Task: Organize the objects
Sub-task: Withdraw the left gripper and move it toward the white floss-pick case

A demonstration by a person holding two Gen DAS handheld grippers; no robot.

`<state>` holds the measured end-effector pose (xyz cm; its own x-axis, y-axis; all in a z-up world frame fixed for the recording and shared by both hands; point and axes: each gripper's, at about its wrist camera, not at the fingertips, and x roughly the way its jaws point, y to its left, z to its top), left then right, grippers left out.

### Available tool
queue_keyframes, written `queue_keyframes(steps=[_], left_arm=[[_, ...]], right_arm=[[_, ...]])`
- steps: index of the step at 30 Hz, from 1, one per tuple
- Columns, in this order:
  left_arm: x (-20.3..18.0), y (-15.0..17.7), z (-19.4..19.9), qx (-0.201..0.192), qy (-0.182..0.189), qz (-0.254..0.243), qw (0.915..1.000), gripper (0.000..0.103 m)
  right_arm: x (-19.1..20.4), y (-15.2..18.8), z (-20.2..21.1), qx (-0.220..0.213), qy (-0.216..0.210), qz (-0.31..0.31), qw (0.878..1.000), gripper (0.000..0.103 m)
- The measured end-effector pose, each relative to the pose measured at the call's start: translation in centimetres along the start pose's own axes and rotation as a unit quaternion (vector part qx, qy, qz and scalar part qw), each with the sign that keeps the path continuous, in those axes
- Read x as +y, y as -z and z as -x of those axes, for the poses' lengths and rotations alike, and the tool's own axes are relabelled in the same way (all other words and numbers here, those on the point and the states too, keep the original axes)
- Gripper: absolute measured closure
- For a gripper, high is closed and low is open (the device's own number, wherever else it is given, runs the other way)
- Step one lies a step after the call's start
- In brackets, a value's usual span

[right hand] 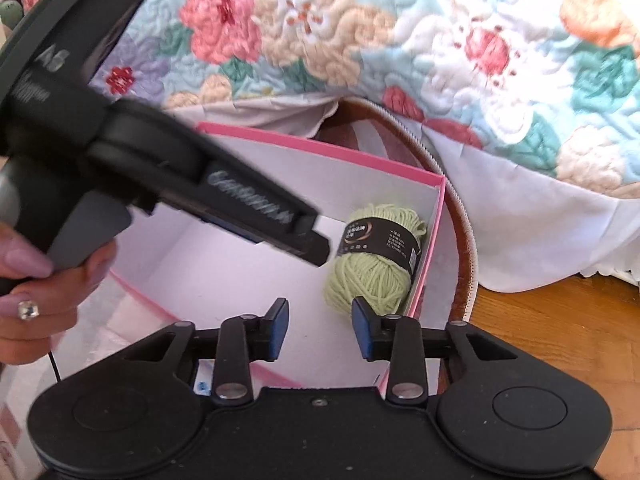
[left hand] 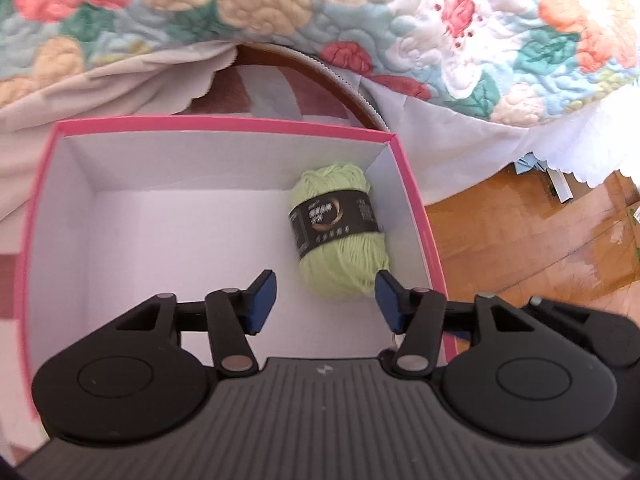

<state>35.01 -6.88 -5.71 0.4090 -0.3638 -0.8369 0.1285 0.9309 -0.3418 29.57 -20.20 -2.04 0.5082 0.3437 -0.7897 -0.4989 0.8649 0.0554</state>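
Black linkage arms and blue-padded fingers point(left hand: 264, 300) of the left gripper point(left hand: 326, 300) fill the bottom of the left wrist view, hanging above the open pink box point(left hand: 416, 204). Its fingers stand spread apart with nothing between them; only the white floor of the box shows in the gap.

From the right wrist view, the right gripper point(right hand: 320, 330) is likewise above the near edge of the box, its blue fingers point(right hand: 278, 330) parted and empty. The left gripper also crosses this view from the upper left, held by a hand point(right hand: 36, 292) with painted nails and a ring, its tip close to the yarn but not touching it.

The light green skein of yarn point(left hand: 340, 232) with a black paper band lies on the box floor in the far right corner, close against the right wall. The rest of the box floor is bare white.

Behind the box hangs a floral quilt point(left hand: 460, 20) with a pale sheet beneath it, and a brown rounded edge with a zipper point(left hand: 352, 84) curves past the box's right corner. A wooden floor point(left hand: 540, 232) shows to the right.
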Motion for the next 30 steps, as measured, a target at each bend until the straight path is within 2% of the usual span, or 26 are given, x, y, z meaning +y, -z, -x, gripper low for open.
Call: queue_keyframes(steps=[5, 11, 15, 19, 27, 30], left_arm=[[-1.1, 1.1, 3.4, 0.004, -0.047, -0.011, 0.9988, 0.047], [-1.4, 3.5, 8.9, 0.011, -0.072, -0.027, 0.9970, 0.041], [-1.2, 5.0, 12.0, 0.005, -0.078, -0.026, 0.9966, 0.039], [-0.6, 6.6, 15.2, -0.014, -0.074, -0.022, 0.9969, 0.037], [0.6, 9.8, 19.2, -0.027, -0.082, 0.001, 0.9962, 0.037], [0.5, 11.0, 20.3, -0.037, -0.094, -0.008, 0.9949, 0.032]], right_arm=[[0.8, -0.2, 2.1, 0.003, -0.006, -0.002, 1.000, 0.061], [2.6, 0.6, 5.2, -0.005, -0.006, 0.015, 1.000, 0.053], [3.7, 1.4, 7.0, -0.005, -0.008, 0.023, 1.000, 0.047], [4.7, 2.2, 8.7, -0.008, -0.013, 0.038, 0.999, 0.034], [6.3, 3.5, 11.5, -0.011, -0.028, 0.055, 0.998, 0.028], [7.0, 3.9, 12.3, -0.012, -0.030, 0.064, 0.997, 0.024]])
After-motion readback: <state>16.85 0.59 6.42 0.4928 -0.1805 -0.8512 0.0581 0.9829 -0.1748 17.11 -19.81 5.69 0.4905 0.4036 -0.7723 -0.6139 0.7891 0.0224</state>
